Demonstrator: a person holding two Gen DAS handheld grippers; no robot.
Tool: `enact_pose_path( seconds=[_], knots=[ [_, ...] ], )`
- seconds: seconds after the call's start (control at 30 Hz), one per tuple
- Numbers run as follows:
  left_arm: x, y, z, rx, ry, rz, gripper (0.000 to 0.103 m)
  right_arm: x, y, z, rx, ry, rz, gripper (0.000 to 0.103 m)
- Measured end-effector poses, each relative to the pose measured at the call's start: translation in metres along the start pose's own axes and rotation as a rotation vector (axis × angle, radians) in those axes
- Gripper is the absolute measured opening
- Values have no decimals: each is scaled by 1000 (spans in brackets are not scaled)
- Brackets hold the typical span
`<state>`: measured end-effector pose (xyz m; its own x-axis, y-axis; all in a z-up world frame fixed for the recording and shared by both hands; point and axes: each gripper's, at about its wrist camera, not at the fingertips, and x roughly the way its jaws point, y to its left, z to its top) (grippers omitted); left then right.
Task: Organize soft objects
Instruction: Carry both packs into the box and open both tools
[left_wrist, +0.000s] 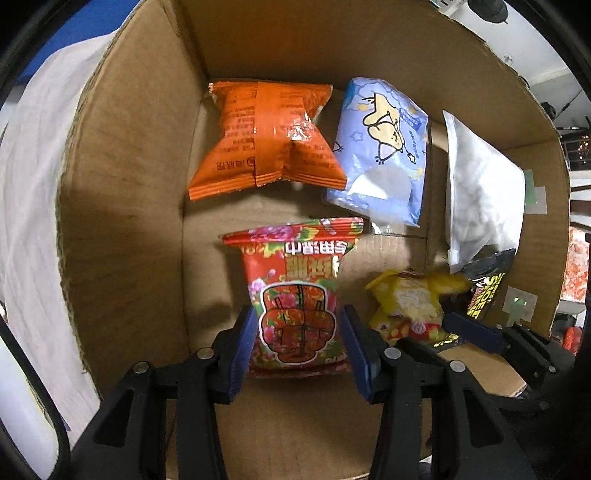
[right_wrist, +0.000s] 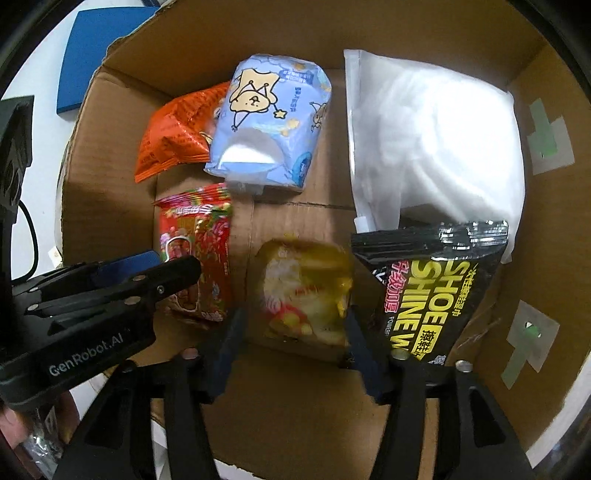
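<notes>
Cardboard box (right_wrist: 295, 406): "SHOE SHINE" pouch (right_wrist: 432, 295)

Light falls from above into my cardboard box (left_wrist: 122, 229), bright enough to read print, though the lower left of both frames sits in shadow. In my right view the clear white bag (right_wrist: 436, 147) at upper right blows out to glare, and the yellow packet (right_wrist: 303, 295) at centre is smeared with blur. In my left view the orange packet (left_wrist: 266, 136) glints with foil highlights. Fisheye bending curves the box walls, and black vignetting rings every corner.
</notes>
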<state>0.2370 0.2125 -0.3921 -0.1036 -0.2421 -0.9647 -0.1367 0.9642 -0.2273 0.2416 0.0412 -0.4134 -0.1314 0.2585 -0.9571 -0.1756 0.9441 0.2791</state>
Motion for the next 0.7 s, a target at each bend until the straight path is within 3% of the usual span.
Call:
enact_pose_path(
  seconds=[0.03, 0.27, 0.47, 0.57, 0.63, 0.7],
  knots=[
    [0, 1, 0, -3, 0, 0, 44, 1, 1, 1, 0, -4, -2, 72],
    [-13, 0, -14, 1, -38, 27, 50, -12, 2, 2, -4, -35, -45, 81],
    [-38, -11, -31, 16, -107, 48, 52, -35, -6, -7, 9, -81, -105, 82],
    [-53, -17, -44, 27, -152, 56, 59, -48, -11, -13, 19, -106, -126, 84],
    [-61, -21, -56, 31, -180, 79, 85, -57, -16, -17, 27, -130, -153, 94],
    [-73, -21, -62, 39, -214, 101, 91, -66, -21, -24, 36, -150, -166, 102]
  ],
)
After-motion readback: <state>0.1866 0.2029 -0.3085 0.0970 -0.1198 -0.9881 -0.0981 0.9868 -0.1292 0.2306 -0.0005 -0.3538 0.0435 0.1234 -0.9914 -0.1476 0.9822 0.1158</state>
